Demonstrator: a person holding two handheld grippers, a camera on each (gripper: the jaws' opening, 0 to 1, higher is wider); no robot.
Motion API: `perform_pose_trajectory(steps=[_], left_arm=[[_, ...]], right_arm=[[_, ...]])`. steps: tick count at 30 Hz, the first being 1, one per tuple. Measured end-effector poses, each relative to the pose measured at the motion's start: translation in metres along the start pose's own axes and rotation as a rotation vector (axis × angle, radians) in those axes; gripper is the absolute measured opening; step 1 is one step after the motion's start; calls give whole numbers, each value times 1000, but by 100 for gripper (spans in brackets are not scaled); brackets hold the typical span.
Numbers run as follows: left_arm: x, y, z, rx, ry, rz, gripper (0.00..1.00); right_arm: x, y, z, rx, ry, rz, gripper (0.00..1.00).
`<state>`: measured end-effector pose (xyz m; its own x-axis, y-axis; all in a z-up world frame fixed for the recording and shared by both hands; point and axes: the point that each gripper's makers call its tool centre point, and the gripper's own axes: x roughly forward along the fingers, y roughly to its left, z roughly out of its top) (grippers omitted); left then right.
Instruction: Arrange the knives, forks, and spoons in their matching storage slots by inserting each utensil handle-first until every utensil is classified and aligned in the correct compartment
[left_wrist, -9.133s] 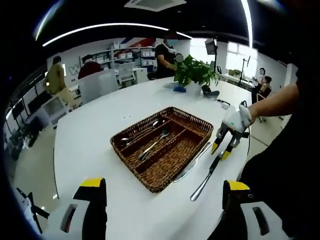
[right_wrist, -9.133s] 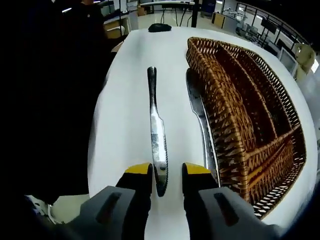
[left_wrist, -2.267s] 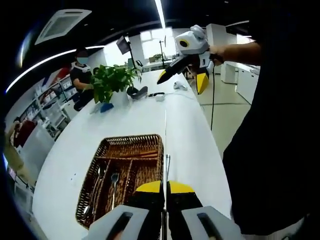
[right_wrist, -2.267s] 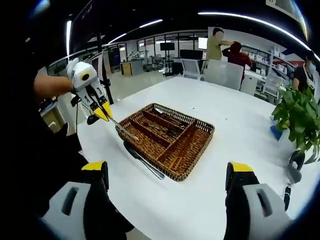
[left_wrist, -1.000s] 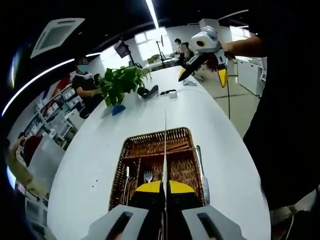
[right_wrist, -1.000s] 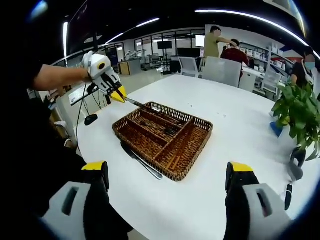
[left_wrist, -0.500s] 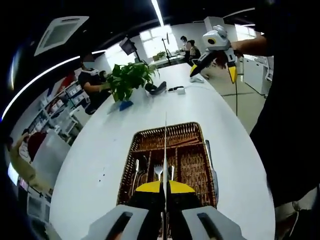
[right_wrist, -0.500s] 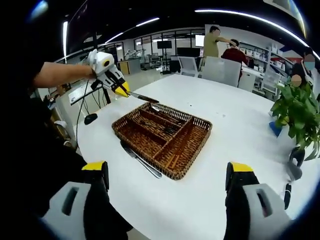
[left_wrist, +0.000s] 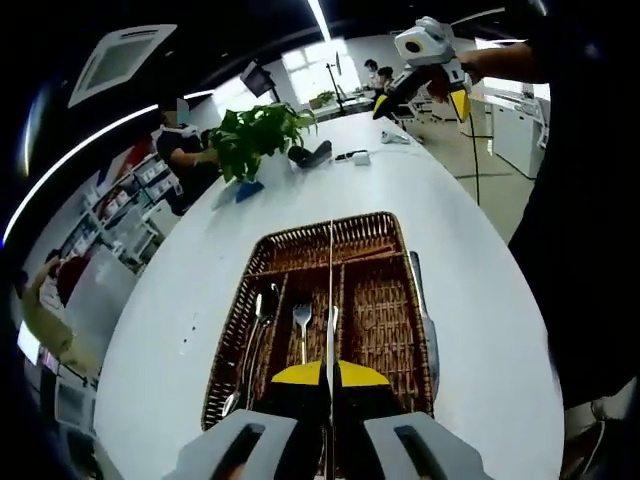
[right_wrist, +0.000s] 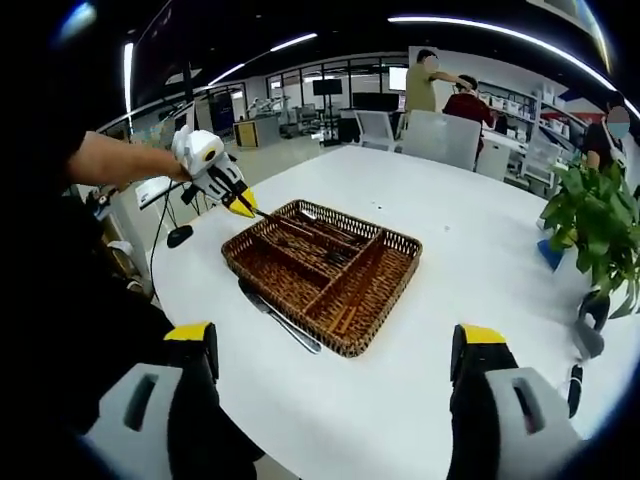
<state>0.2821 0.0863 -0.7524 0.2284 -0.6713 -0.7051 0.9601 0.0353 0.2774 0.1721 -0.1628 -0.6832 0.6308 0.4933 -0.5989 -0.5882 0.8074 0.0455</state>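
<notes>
A brown wicker basket (left_wrist: 385, 300) with long slots lies on the white table (left_wrist: 190, 270). A spoon (left_wrist: 258, 325) lies in its left slot and a fork (left_wrist: 302, 320) in the one beside it. My left gripper (left_wrist: 330, 372) is shut on a knife (left_wrist: 330, 290), seen edge-on, which points along the basket above its middle. In the right gripper view the left gripper (right_wrist: 243, 209) holds that knife (right_wrist: 280, 220) low over the basket's (right_wrist: 375, 290) far-left corner. A second knife (right_wrist: 280, 318) lies on the table beside the basket. My right gripper (right_wrist: 335, 345) stands wide open, holding nothing.
A potted plant (left_wrist: 255, 135) and a black object (left_wrist: 310, 153) stand at the table's far end. The right gripper (left_wrist: 425, 75) hangs in the air past the table's edge. Several people and chairs (right_wrist: 440, 140) are at the back. Bare tabletop lies right of the basket (right_wrist: 480, 270).
My left gripper has come down and forward with the knife, so the basket sits nearer beneath it. The right gripper has stayed open and nearly still.
</notes>
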Motion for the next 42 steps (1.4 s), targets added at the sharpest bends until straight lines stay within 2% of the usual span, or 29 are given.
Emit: perform_pose_trajectory(steps=[7, 15, 17, 24, 29, 31, 34, 42], left_arm=[[17, -14, -11, -7, 5, -3, 0], [30, -17, -20, -6, 28, 0, 0], [34, -17, -22, 18, 39, 4, 0], [49, -28, -29, 44, 57, -35, 0], [57, -23, -39, 39, 73, 3, 0], [61, -21, -47, 70, 103, 26, 0], [63, -20, -48, 75, 100, 37, 0], [70, -21, -52, 80, 106, 27, 0]], right_arm=[[1, 0, 0, 4, 2, 4, 98], [1, 2, -5, 8, 15, 6, 98], [1, 2, -7, 11, 19, 5, 98], [-1, 1, -11, 15, 33, 0, 98], [2, 1, -8, 15, 33, 0, 98], [3, 1, -8, 14, 35, 2, 98], [5, 2, -8, 12, 37, 5, 98], [9, 5, -9, 11, 45, 13, 98]])
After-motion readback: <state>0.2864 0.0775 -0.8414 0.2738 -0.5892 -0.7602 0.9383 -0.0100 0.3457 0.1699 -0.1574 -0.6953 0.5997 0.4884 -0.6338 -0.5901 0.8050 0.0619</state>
